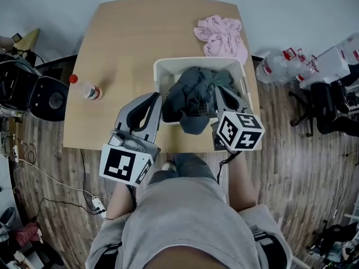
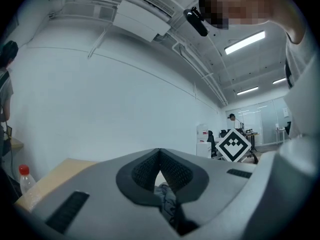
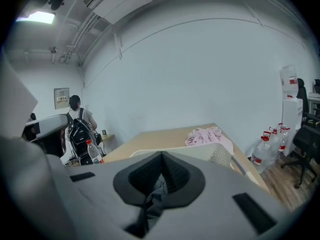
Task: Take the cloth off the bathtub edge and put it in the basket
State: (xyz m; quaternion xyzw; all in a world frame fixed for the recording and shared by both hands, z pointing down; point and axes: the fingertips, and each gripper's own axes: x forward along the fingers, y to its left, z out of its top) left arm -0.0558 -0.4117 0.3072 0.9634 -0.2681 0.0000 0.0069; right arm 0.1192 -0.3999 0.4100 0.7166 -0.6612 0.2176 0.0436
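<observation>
A dark grey cloth [image 1: 193, 94] lies bunched in the white basket [image 1: 168, 63] near the front edge of the wooden table [image 1: 129, 38]. My left gripper [image 1: 159, 98] is at the cloth's left side, shut, with a fold of cloth [image 2: 166, 196] pinched between its jaws. At the cloth's right side my right gripper [image 1: 216, 89] is also shut, and a strip of the same cloth [image 3: 152, 196] hangs from between its pads. The basket rim [image 3: 210, 151] shows just beyond the right gripper's jaws. No bathtub is in view.
A pink cloth [image 1: 221, 35] lies on the table behind the basket, at the far right. A small red-capped bottle [image 1: 87, 89] lies on the table's left side. Large water bottles [image 1: 280, 63] stand on the floor at the right, and a black chair [image 1: 33, 94] at the left.
</observation>
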